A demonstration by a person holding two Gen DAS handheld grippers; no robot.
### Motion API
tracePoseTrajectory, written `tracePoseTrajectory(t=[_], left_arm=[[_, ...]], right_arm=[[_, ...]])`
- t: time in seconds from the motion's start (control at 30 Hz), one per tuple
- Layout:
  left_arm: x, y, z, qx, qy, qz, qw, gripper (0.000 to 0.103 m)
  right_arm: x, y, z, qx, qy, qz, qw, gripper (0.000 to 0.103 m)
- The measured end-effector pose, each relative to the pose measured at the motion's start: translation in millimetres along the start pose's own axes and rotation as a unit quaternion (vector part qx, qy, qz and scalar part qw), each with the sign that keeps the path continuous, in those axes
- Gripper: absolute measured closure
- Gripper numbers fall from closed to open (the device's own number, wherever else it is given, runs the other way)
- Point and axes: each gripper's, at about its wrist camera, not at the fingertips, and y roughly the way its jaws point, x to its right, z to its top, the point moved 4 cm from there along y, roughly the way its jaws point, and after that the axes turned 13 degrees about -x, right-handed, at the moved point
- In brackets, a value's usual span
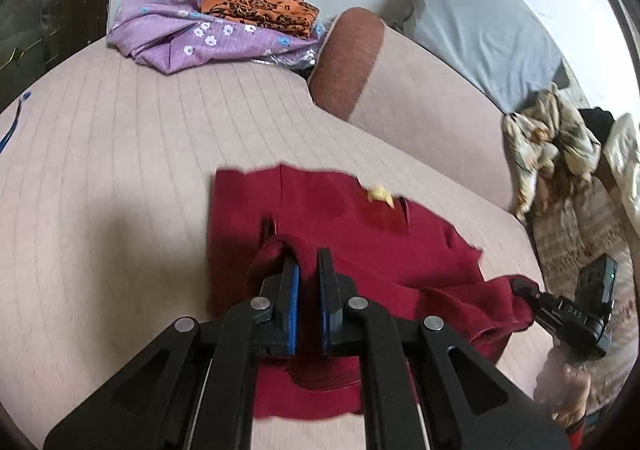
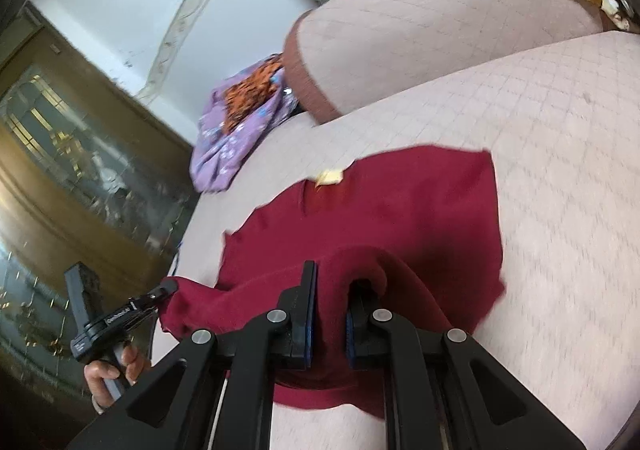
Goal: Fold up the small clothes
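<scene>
Both grippers, left gripper and right gripper, are clamping the near edge of the red garment on the quilted bed, apparently mid-fold; next, carrying it evenly to the far edge.

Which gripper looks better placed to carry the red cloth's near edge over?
Neither clearly: the left gripper and the right gripper each pinch a raised fold of the red garment, so probably both together.

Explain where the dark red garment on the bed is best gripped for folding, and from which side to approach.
Grip the dark red garment along its near edge, one tool at each near corner, coming from the front. That edge is already bunched and raised off the bedcover, while the far part lies flat, offering nothing to pinch.
</scene>
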Motion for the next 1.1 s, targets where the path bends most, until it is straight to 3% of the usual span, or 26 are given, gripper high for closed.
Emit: tracePoseTrajectory(t=[0.1, 0.2, 0.23, 0.3, 0.33, 0.37, 0.43, 0.53, 0.6, 0.7, 0.77, 0.83, 0.93, 1.0, 1.1], left_arm=[[0, 19, 18, -0.009, 0.006, 0.0, 0.9999, 0.097], [-9, 40, 29, -0.025, -0.006, -0.029, 0.9992, 0.093], [-13, 44, 31, -0.031, -0.013, -0.036, 0.9988, 0.087], [-21, 44, 34, -0.028, -0.024, -0.021, 0.9991, 0.064], [-24, 37, 35, -0.012, -0.026, -0.014, 0.9995, 0.051], [-25, 28, 35, 0.005, -0.025, -0.014, 0.9996, 0.049], [-23, 17, 37, 0.018, -0.02, -0.01, 0.9996, 0.049], [-21, 8, 31, 0.033, -0.006, 0.007, 0.9994, 0.049], [-18, 12, 28, 0.029, 0.004, 0.022, 0.9993, 0.048], [-16, 33, 22, -0.004, 0.016, 0.046, 0.9988, 0.047], [-18, 58, 16, -0.049, 0.025, 0.076, 0.9956, 0.047], [-22, 76, 12, -0.075, 0.038, 0.095, 0.9919, 0.047], [-28, 77, 11, -0.077, 0.03, 0.092, 0.9923, 0.041], [-33, 65, 15, -0.073, 0.024, 0.085, 0.9935, 0.041], [-38, 45, 12, -0.055, 0.03, 0.08, 0.9948, 0.04]], right_arm=[[12, 14, 21, -0.001, 0.013, -0.01, 1.0, 0.093], [32, 36, 38, -0.018, 0.046, -0.015, 0.999, 0.088], [43, 42, 42, -0.027, 0.066, -0.018, 0.997, 0.086], [56, 42, 44, -0.026, 0.087, -0.012, 0.996, 0.085], [57, 36, 42, -0.015, 0.088, -0.002, 0.996, 0.08], [58, 28, 40, 0.002, 0.088, 0.0, 0.996, 0.063], [59, 8, 34, 0.046, 0.084, -0.023, 0.995, 0.05], [53, -7, 25, 0.058, 0.06, -0.025, 0.996, 0.051], [38, -5, 19, 0.04, 0.022, -0.026, 0.999, 0.052], [20, 12, 16, 0.007, -0.028, -0.065, 0.997, 0.053], [16, 34, 26, -0.004, -0.048, -0.105, 0.993, 0.052], [24, 53, 47, 0.002, -0.033, -0.12, 0.992, 0.053], [52, 79, 74, -0.004, 0.001, -0.17, 0.985, 0.06], [67, 84, 80, -0.002, 0.035, -0.161, 0.986, 0.061], [50, 69, 68, 0.01, 0.029, -0.155, 0.987, 0.055]])
